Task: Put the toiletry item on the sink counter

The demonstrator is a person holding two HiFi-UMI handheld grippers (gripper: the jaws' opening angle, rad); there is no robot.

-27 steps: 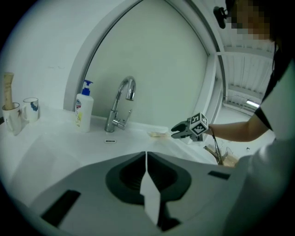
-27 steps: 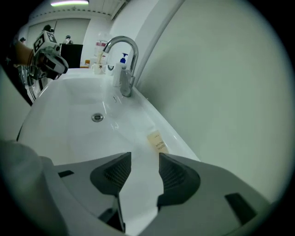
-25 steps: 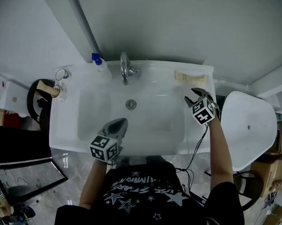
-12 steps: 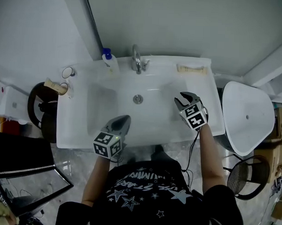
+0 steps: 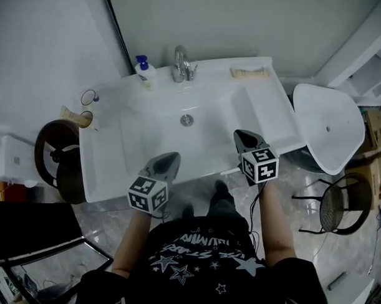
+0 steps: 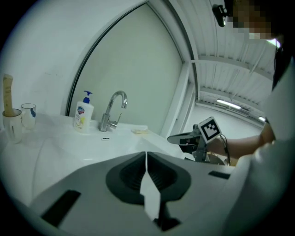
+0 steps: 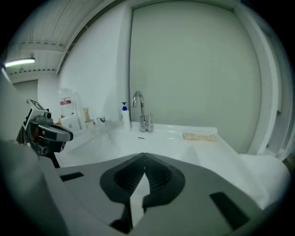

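Along the far right corner of the sink counter (image 5: pixel 270 113), to the right of the faucet (image 5: pixel 183 64), the toiletry item (image 5: pixel 249 72) lies flat on the white surface. On my feed it reads as a pale, narrow pack, though it is too small for me to say what kind. A blue-capped soap bottle (image 5: pixel 142 68) stands just left of the faucet. At the counter's left end sits a cup (image 5: pixel 84 118) with a tan tube in it, and a clear glass (image 5: pixel 86 98) beside it. Both grippers hover over the near side of the basin, well apart from the item. The left gripper (image 6: pixel 146 156) has its jaws pressed together with nothing between them. The right gripper (image 7: pixel 144 159) has just been closing its jaws, and they meet on nothing as well.
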